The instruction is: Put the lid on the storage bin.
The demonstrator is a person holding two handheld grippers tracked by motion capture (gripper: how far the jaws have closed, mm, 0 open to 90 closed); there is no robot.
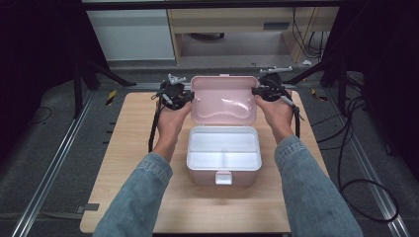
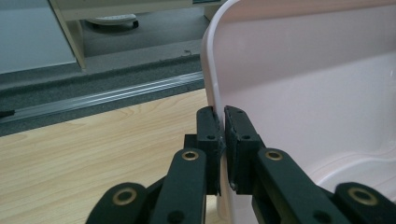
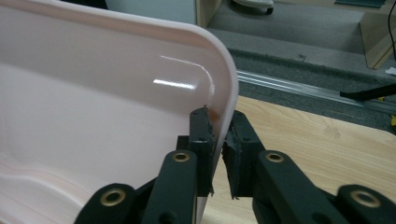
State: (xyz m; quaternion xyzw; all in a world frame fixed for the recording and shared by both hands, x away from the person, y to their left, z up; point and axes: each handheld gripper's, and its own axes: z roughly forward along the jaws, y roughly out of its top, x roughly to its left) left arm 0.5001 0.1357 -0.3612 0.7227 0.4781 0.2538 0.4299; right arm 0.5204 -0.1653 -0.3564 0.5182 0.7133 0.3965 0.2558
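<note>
At the left of the high view our left hand (image 1: pixel 170 118) holds the left gripper (image 1: pixel 184 97) against the left edge of the raised pink lid (image 1: pixel 225 101). In the left gripper view we see its two black jaws closed on that edge, one jaw outside the rim and one inside, the lid (image 2: pixel 303 84) taking up the right half of the frame and the wooden table (image 2: pixel 93 149) the lower left.

At the centre of the high view the pink box (image 1: pixel 223 173) sits on the table (image 1: pixel 138 197), its white tray (image 1: pixel 223 148) showing below the lid, a latch at its front.

At the right, our right hand (image 1: pixel 277 113) holds the right gripper (image 1: pixel 259 92) at the lid's right edge. In the right gripper view its jaws pinch the rim of the lid (image 3: pixel 93 116), which spreads across the left of the frame, with table (image 3: pixel 327 144) at right.
</note>
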